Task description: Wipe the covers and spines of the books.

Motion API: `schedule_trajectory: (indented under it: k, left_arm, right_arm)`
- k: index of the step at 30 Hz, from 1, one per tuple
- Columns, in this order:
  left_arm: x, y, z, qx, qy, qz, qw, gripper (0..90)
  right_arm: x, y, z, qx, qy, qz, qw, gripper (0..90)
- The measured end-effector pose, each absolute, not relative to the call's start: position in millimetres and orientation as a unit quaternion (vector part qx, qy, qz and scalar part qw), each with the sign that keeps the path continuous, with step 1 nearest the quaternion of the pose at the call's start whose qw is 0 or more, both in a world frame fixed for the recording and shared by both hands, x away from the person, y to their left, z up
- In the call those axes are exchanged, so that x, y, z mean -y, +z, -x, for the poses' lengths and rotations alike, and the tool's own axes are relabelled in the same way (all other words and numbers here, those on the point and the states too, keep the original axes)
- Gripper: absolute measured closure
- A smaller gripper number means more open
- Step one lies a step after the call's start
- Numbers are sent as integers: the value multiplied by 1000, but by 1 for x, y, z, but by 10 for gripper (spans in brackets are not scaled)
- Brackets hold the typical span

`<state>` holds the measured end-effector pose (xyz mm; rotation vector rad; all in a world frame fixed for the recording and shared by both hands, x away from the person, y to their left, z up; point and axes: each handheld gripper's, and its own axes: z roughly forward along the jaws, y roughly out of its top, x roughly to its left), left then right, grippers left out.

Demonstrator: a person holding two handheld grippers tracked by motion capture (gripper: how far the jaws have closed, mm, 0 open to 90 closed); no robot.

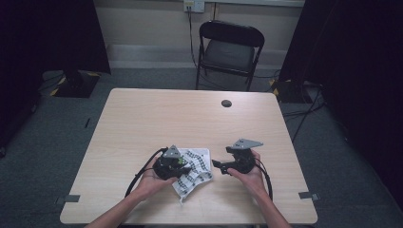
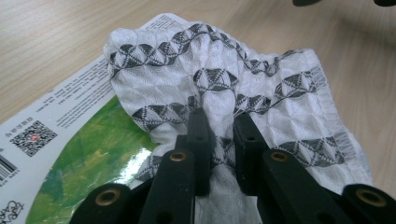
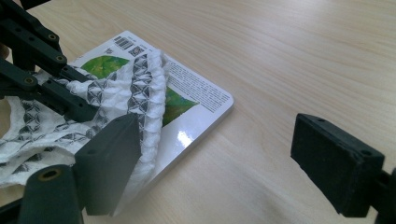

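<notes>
From the high view, I have both hands low on the near half of the wooden table (image 1: 142,118). My left gripper (image 1: 183,167) sits on a white cloth (image 1: 198,164) with dark patterned bands, which lies crumpled near the table's front edge, between my two hands. My right gripper (image 1: 219,165) is just beside the cloth on its right, its jaws pointing toward the cloth without touching it. A black cable (image 1: 138,176) loops from my left gripper back past my wrist. A black folding chair (image 1: 228,50) stands beyond the far edge of the table, and a small dark round cap (image 1: 226,103) sits in the tabletop near that edge.

In the left gripper view, my left gripper (image 2: 223,128) has its two black jaws drawn close together, pinching a bunched fold of the cloth (image 2: 261,70) between them. Under the cloth lies a flat glossy card (image 2: 70,140), green in the middle with a white border, small print and a square code; the cloth covers part of it.

In the right gripper view, my right gripper (image 3: 224,154) stands wide apart with nothing between its jaws but bare table. My left gripper (image 3: 81,109) holds the cloth (image 3: 144,88) lifted in a ridge over the card (image 3: 196,100), whose near corner lies uncovered on the wood
</notes>
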<state>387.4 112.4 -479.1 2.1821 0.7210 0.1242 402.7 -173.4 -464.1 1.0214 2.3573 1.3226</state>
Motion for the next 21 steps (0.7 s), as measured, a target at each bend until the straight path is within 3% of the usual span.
schedule_trajectory:
  k: [17, 21]
  left_arm:
    - [-111, -483, -441, -366, 77, -824, 425, 799]
    - [-107, -482, -436, -347, 100, -837, 411, 798]
  right_arm:
    - [175, -464, -403, -808, 455, -352, 123, 160]
    - [175, -465, -404, -808, 455, -354, 123, 161]
